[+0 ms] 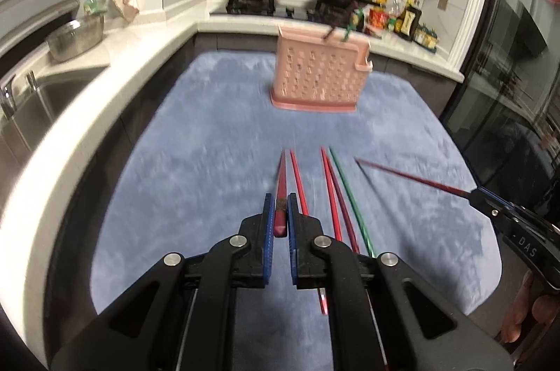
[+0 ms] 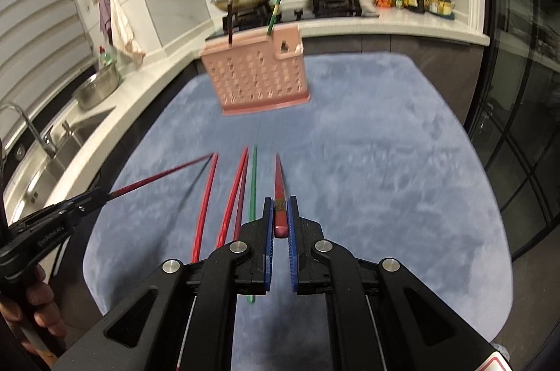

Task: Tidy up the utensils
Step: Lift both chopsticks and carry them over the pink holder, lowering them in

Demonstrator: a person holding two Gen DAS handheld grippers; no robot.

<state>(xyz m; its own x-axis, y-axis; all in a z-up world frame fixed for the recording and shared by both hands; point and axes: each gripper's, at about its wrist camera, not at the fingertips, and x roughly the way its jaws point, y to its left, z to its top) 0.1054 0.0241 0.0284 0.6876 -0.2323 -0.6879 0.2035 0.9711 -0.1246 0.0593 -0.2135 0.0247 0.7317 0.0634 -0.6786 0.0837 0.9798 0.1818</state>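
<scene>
**Both grippers clamped on red chopsticks above the blue mat**

Over the near half of the blue mat point(image 1: 196, 133), I have my left gripper point(image 1: 281, 213) closed tight on the thick end of a dark red chopstick point(image 1: 281, 182), whose tip points toward the far edge. My right gripper point(image 2: 281, 213) is pinched the same way on a second red chopstick point(image 2: 279, 178), also angled toward the far edge. In the left wrist view that right gripper enters from the right edge of the mat, its chopstick slanting inward.

Between the two grippers, four loose chopsticks lie on the mat, roughly parallel: three red chopsticks point(image 2: 204, 203) and one green chopstick point(image 1: 344, 189), the green one just beside the red pair.

Toward the far edge of the mat stands a pink perforated utensil basket point(image 2: 255, 77), upright, with a dark chopstick point(image 2: 230, 24) and a green chopstick in the basket point(image 2: 274, 15) sticking out of its top. Motion blur softens the finer detail.
</scene>
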